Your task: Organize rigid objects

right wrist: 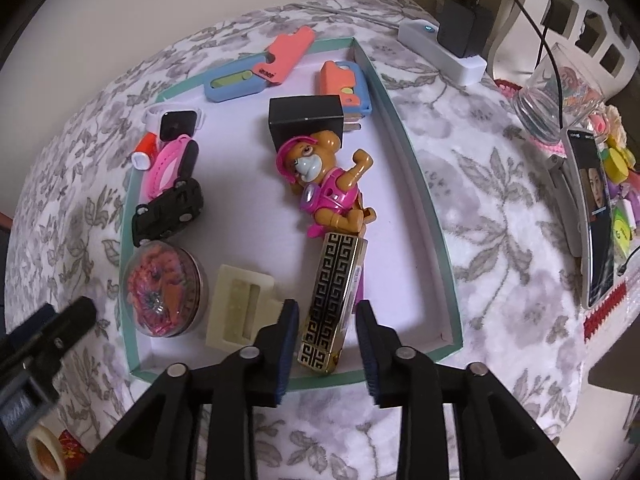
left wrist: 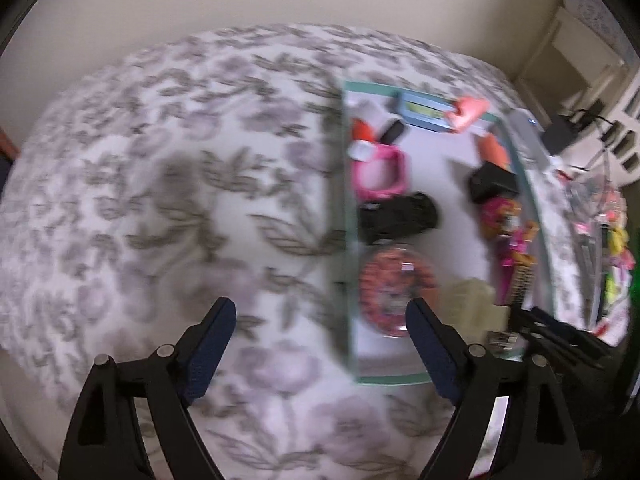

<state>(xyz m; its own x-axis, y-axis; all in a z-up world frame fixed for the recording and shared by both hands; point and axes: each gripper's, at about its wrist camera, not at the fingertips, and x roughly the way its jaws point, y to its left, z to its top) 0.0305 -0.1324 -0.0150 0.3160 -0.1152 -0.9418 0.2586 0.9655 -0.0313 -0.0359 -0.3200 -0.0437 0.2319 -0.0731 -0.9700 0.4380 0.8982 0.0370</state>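
A shallow teal-rimmed box lid (right wrist: 424,200) lies on the floral blanket and holds several small objects: a gold and black patterned case (right wrist: 332,300), a pink-suited dog figure (right wrist: 328,184), a black toy car (right wrist: 168,208), a round clear case with red contents (right wrist: 164,288), a cream holder (right wrist: 240,306), a black cube (right wrist: 306,120), and coral and blue cutters (right wrist: 260,68). My right gripper (right wrist: 326,344) is open, its fingers on either side of the patterned case's near end, apart from it. My left gripper (left wrist: 320,344) is open and empty over the blanket, left of the lid (left wrist: 348,216).
A white power strip (right wrist: 440,48) with a black charger, a glass jar (right wrist: 556,96), a phone (right wrist: 596,216) and colourful clutter lie right of the lid. A wall stands behind the bed. The floral blanket (left wrist: 160,200) spreads left of the lid.
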